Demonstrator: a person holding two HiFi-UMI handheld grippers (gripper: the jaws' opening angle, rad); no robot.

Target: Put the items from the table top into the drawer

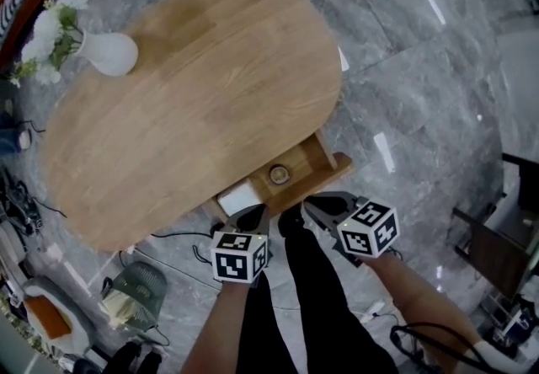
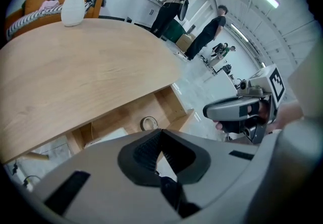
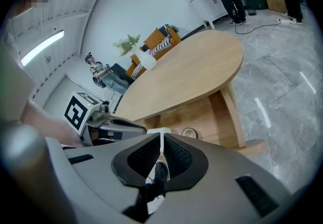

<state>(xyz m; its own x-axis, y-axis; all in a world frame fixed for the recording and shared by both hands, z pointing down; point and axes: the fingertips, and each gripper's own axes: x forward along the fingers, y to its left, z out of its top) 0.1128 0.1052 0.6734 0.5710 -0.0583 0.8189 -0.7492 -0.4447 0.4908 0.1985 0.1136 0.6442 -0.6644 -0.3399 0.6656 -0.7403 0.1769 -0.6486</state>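
Tape roll (image 1: pixel 279 173), small and brownish, lies flat on the floor of the open wooden drawer (image 1: pixel 313 163), its hole facing up. A flat white box (image 1: pixel 238 197) lies near it, towards the drawer's left end in the head view. The drawer juts out from under the oval table (image 1: pixel 194 94), whose top bears a white vase (image 1: pixel 109 53) of flowers. The left gripper (image 1: pixel 253 214) and right gripper (image 1: pixel 323 205) hover just in front of the drawer, jaws closed together, gripping nothing.

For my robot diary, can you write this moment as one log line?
drawer: open | inside: tape roll, white box | table top: flower vase | left gripper: shut, empty | right gripper: shut, empty
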